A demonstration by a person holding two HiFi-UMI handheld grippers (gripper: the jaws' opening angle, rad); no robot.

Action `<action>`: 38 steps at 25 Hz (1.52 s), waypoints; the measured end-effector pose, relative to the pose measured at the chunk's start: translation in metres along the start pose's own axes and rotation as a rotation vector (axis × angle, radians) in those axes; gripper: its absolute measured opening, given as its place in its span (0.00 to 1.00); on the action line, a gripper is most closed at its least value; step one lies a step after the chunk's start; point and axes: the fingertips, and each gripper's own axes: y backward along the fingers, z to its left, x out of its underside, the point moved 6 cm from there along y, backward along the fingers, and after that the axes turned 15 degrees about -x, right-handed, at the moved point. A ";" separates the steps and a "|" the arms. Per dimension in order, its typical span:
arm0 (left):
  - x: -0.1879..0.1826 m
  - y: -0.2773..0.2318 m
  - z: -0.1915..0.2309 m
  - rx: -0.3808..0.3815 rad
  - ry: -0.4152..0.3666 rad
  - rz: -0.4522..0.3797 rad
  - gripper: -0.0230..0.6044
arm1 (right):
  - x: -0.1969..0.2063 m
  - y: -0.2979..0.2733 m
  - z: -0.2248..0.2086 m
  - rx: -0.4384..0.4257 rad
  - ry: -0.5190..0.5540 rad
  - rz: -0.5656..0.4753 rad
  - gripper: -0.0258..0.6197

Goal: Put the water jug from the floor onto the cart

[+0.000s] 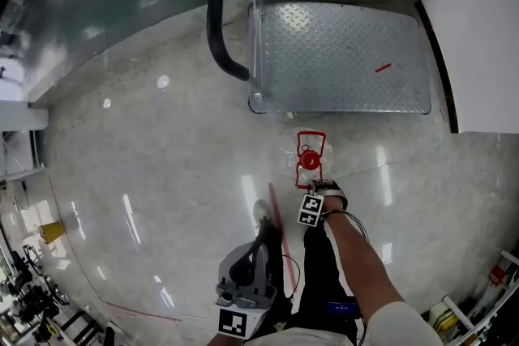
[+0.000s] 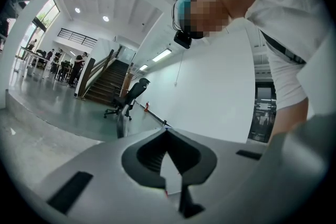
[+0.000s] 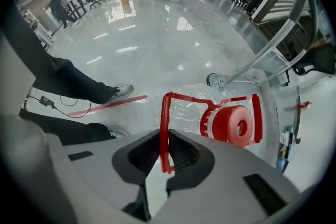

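- Closest to the lens: grey right gripper [image 3: 166,136], pointing down, jaws pinched together on the thin red plastic carrying handle [image 3: 165,113] at its near bar.
- Directly beneath that gripper, on the floor: clear plastic water jug [image 3: 186,107] with a red screw cap [image 3: 236,124], just short of the cart and not yet lifted.
- Probably heavy and sloshy if full, though fill level can't be read; clear walls likely slick and slightly soft, so best taken by the handle, not the body.
- Handle bar narrow and likely to flex or pivot in the pinch; better kept hanging plumb and raised smoothly.
- Grey left gripper [image 2: 167,134] back beside the legs, well apart from the jug, jaws together on nothing, aimed roughly level at a white wall.
- Just beyond the right gripper: silver diamond-plate platform cart [image 1: 340,53], deck bare but for a small red mark [image 1: 383,68].
- Black padded push handle [image 1: 217,20] to the far left of that gripper, off the direct line.
- Near the gripper's rear: red floor tape [image 3: 107,105], grey shoe [image 3: 118,92], trailing black cable [image 3: 47,102]; possible snags when stepping.
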 end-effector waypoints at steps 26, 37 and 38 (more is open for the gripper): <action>-0.080 -0.008 0.028 -0.007 0.039 -0.213 0.04 | 0.007 0.134 0.067 -0.188 0.081 0.016 0.12; -0.148 -0.008 0.069 0.057 0.038 -0.321 0.04 | -0.007 0.277 0.014 -0.114 0.067 0.006 0.13; -0.151 -0.011 0.068 0.063 0.042 -0.321 0.04 | -0.007 0.289 0.000 -0.093 0.063 0.008 0.13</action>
